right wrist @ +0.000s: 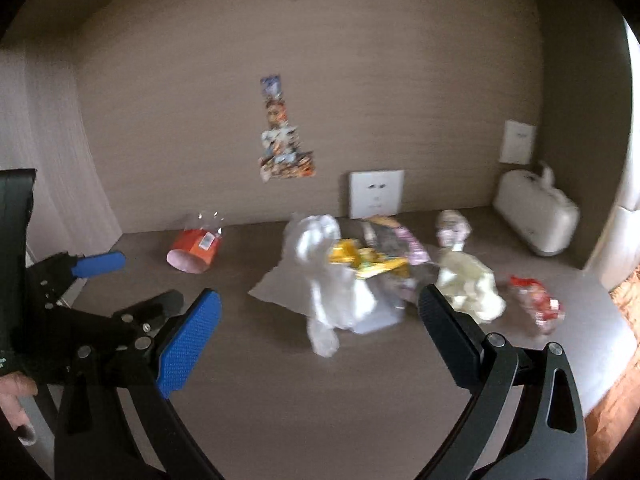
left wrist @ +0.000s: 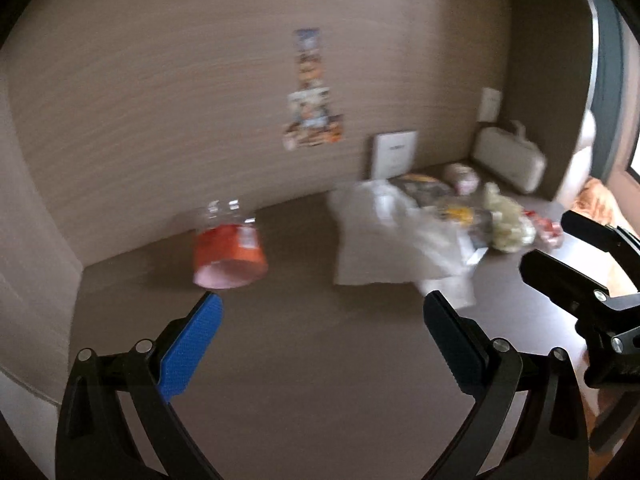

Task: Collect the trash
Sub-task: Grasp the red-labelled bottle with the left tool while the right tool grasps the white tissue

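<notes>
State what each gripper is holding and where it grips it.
Nothing is held. The left gripper and right gripper are both open above the desk, their jaws spread with nothing between.

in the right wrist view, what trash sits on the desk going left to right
tipped orange paper cup with clear lid → crumpled white plastic bag → yellow foil wrapper → crumpled pale yellow paper wad → red and white crinkled wrapper

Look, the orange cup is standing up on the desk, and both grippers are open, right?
Not quite: the orange cup lies on its side on the desk, as the right wrist view shows. Both the left gripper and right gripper are open.
</notes>
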